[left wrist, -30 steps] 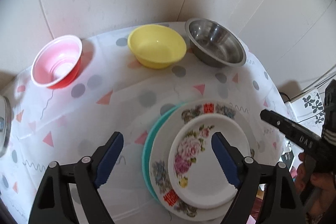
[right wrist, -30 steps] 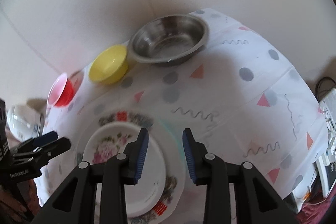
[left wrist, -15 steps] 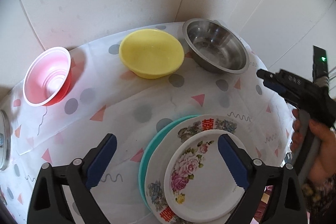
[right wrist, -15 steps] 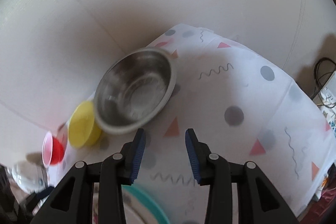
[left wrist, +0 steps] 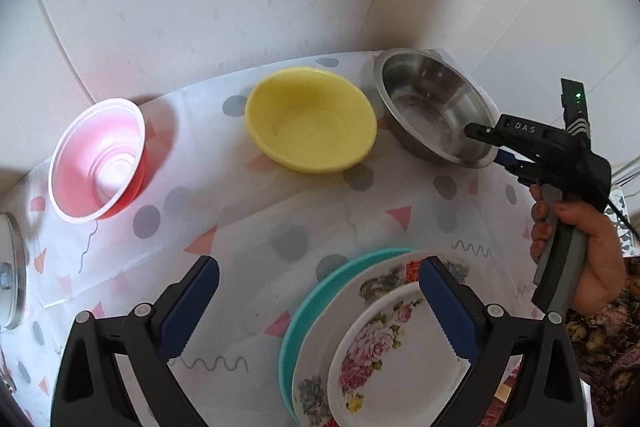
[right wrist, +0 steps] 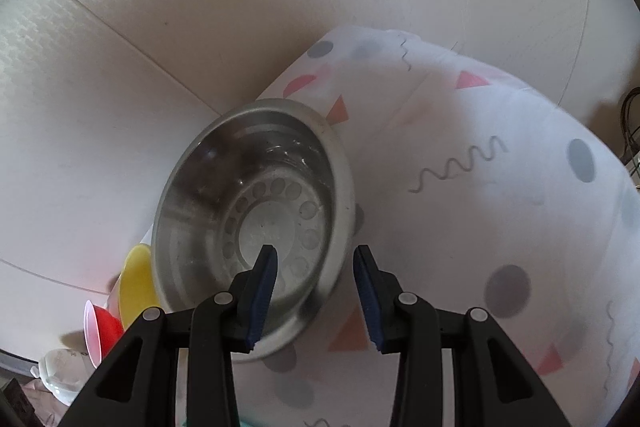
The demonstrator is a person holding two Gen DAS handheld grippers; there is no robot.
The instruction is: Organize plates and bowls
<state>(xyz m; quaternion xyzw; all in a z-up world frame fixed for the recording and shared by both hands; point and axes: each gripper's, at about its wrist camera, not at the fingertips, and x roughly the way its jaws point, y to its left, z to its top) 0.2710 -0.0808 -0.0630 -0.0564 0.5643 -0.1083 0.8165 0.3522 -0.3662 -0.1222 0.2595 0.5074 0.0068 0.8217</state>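
The right tool point(right wrist: 315, 301) has closed in on the steel bowl point(right wrist: 256, 223), open astride its 5 o'clock rim; the left tool point(left wrist: 320, 311) hangs open.

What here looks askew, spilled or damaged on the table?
Nothing is spilled or broken. The three plates sit offset, each one's rim showing past the one above. The red bowl, yellow bowl and steel bowl stand upright and apart. The right gripper straddles the steel bowl's rim, jaws open.
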